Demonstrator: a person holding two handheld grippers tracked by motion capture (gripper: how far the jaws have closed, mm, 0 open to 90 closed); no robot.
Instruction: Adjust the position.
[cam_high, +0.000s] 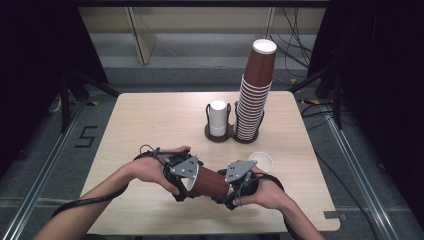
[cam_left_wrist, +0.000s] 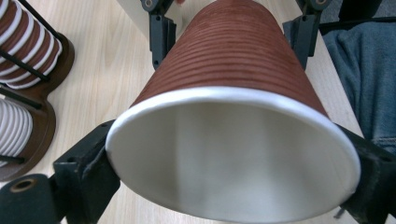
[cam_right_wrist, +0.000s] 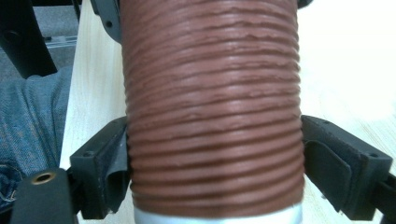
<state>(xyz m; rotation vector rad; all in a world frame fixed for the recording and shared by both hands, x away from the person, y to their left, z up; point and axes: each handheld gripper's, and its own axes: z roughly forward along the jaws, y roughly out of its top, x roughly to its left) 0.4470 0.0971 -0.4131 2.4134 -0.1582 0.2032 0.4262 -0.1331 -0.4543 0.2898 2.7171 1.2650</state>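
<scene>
- A light wooden counter (cam_high: 150, 120) with rounded corners stands in the middle of the room
- Grey carpet floor (cam_high: 350, 165) lies around it, with a black "5" (cam_high: 85, 136) marked on the left side
- Metal rails (cam_high: 42, 170) run along the floor on both sides of the counter
- Black curtains (cam_high: 35, 60) hang at the left and right edges
- A pale wall panel (cam_high: 200, 20) closes the far side, with a clear sheet (cam_high: 142, 35) leaning against it
- Black cables (cam_high: 295, 40) trail over the floor at the far right
- Even light, soft shadows
</scene>
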